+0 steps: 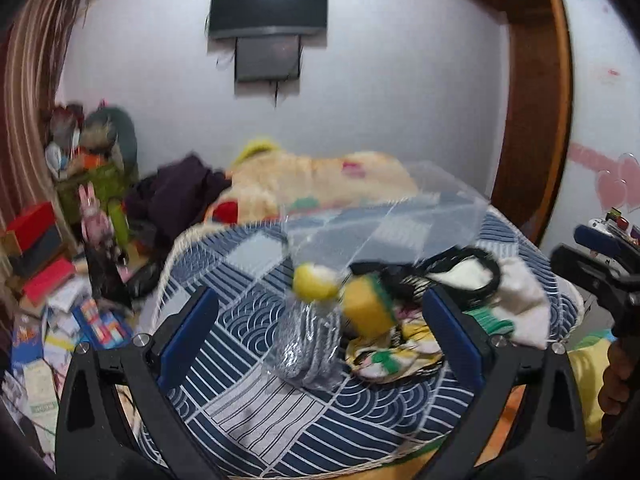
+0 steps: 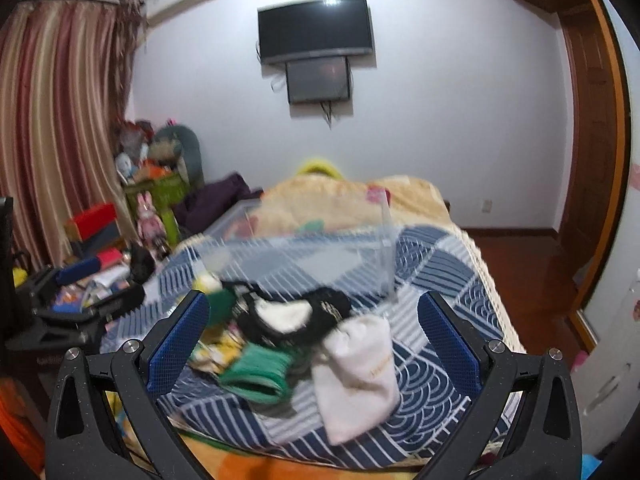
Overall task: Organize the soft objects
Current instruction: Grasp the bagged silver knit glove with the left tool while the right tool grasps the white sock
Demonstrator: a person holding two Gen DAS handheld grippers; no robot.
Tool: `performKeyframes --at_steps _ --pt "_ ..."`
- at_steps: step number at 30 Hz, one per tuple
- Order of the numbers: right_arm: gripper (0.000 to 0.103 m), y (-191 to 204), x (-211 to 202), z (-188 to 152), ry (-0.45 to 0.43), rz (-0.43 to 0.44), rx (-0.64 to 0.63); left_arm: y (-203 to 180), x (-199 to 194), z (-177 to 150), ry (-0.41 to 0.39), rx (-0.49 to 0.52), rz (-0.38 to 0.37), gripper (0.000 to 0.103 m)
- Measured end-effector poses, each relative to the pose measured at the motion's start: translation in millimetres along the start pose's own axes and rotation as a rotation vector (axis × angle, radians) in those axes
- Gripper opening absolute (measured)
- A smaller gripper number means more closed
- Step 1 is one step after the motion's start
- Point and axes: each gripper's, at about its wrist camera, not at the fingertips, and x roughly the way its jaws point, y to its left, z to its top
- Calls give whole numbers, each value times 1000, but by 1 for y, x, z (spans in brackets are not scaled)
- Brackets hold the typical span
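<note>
A pile of soft things lies on a blue and white patterned cloth (image 1: 248,408) on the bed. In the left wrist view I see a yellow-green sponge (image 1: 370,306), a yellow ball (image 1: 314,282), a clear bag of grey cloth (image 1: 306,348), a black strap (image 1: 460,268) and a white pouch (image 1: 524,300). My left gripper (image 1: 320,332) is open, its fingers on either side of the sponge and bag. In the right wrist view my right gripper (image 2: 312,340) is open above a white pouch (image 2: 356,376), a green cloth (image 2: 260,372) and a black and white item (image 2: 288,316). A clear plastic box (image 2: 320,252) stands behind the pile.
A beige blanket (image 2: 340,200) covers the far bed. Toys, boxes and books clutter the floor at left (image 1: 60,280). A TV (image 2: 316,28) hangs on the wall. A wooden door (image 2: 592,160) is at right. The other gripper shows at the left wrist view's right edge (image 1: 600,276).
</note>
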Motion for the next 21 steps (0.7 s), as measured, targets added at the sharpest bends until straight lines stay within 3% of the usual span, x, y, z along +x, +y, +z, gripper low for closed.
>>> performKeyframes --at_steps 3,8,12,17,21 --pt "103 -6 10 -6 41 -8 0 9 15 -2 42 -30 -23 86" --pt "102 -20 21 -15 106 -35 18 22 37 -14 96 -52 -17 78" --pt "87 -30 30 -19 161 -39 62 30 55 -24 157 -73 -9 75" --pt "76 -36 47 -27 250 -29 107 36 76 -37 206 -103 -16 74" --pt "50 -30 57 -37 324 22 115 39 82 -43 230 -137 -80 61"
